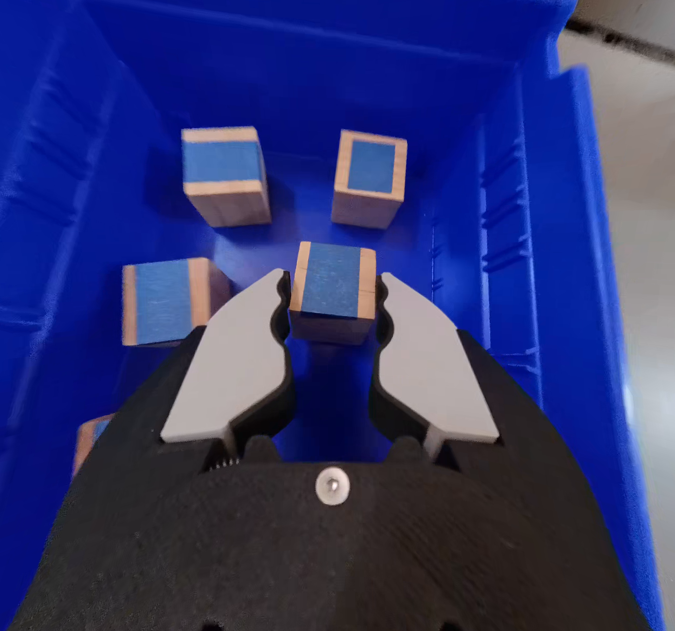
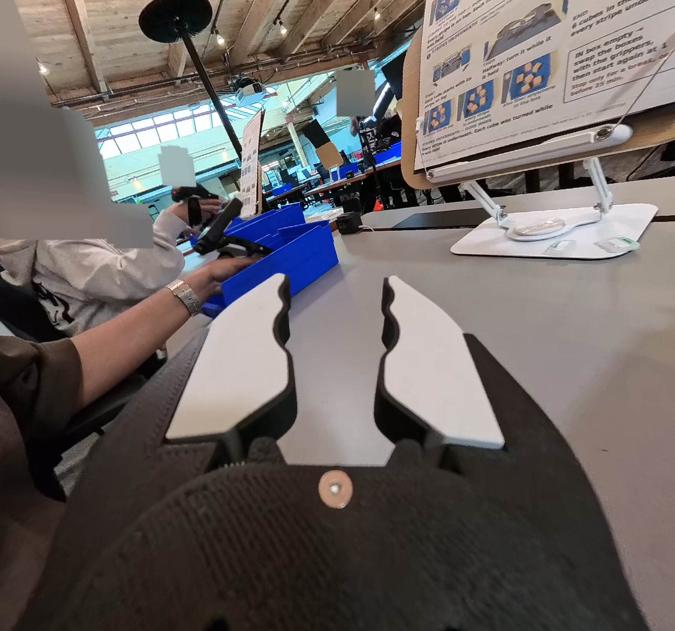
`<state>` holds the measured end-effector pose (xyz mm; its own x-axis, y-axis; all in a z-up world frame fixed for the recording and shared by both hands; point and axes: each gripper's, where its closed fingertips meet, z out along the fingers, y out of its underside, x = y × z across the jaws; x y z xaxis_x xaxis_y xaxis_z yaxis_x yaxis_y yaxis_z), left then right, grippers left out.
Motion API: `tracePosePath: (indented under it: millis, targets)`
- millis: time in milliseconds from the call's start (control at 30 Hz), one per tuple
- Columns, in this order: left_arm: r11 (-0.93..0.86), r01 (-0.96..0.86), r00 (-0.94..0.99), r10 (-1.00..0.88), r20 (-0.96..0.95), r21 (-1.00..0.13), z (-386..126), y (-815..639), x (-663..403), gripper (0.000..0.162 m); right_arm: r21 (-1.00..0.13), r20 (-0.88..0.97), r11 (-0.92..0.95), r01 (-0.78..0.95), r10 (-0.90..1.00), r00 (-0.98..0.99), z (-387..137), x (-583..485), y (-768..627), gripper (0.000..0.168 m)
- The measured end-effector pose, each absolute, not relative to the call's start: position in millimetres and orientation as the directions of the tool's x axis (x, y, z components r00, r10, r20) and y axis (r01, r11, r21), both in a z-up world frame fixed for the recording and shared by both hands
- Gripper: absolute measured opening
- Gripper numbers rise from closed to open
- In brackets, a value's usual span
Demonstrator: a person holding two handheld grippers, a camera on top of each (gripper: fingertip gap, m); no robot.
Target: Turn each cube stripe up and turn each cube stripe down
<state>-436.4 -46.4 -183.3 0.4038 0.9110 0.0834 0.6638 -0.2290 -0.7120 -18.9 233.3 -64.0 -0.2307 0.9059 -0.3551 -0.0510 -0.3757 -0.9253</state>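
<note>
Cube [image 1: 333, 290], stripe up, centre frame, clamped between left gripper [image 1: 332, 284] jaws above blue bin [image 1: 511, 211]. Right gripper [image 2: 336, 288] jaws parted, empty, over grey surface [image 2: 511, 321].

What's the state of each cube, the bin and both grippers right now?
held cube: stripe up, between the left gripper's fingers
far-left cube: stripe up, resting in bin
far-right cube: blue patch up, resting in bin
near-left cube: stripe up, resting in bin
blue bin: open-topped
left gripper: shut on held cube
right gripper: open, empty, over the grey table
</note>
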Motion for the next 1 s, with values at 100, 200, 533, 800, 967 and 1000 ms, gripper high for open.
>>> tracePosePath:
  millis: [100, 200, 533, 800, 967, 1000]
  targets:
    - [-0.139, 0.566, 0.387, 0.915, 0.114, -0.813, -135, -53, -440, 0.044, -0.915, -0.379, -0.4, -0.046, 0.894, -0.237, -64, -19, 233, 0.049]
    - [0.053, 0.457, 0.473, 0.831, 0.293, -0.888, -64, -38, -424, 0.044, -0.921, -0.368, -0.387, -0.04, 0.901, -0.231, -67, -20, 233, 0.048]
    - [0.107, 0.84, 0.542, -0.177, 0.822, -0.531, 35, 114, -241, 0.043, -0.966, -0.244, -0.255, -0.045, 0.956, -0.16, -70, -19, 234, 0.055]
    - [-0.254, 0.949, 0.071, -0.41, 0.909, -0.188, -27, 203, -104, 0.044, -0.992, 0.051, 0.039, -0.12, 0.993, -0.102, -61, -13, 219, 0.059]
    - [-0.329, 0.942, -0.069, -0.391, 0.918, -0.069, -54, 219, -67, 0.044, -0.956, 0.267, 0.262, -0.133, 0.963, -0.023, -62, -14, 211, 0.062]
    - [-0.344, 0.938, -0.09, -0.389, 0.917, -0.054, -56, 220, -61, 0.044, -0.951, 0.288, 0.283, -0.125, 0.957, -0.02, -64, -15, 210, 0.063]
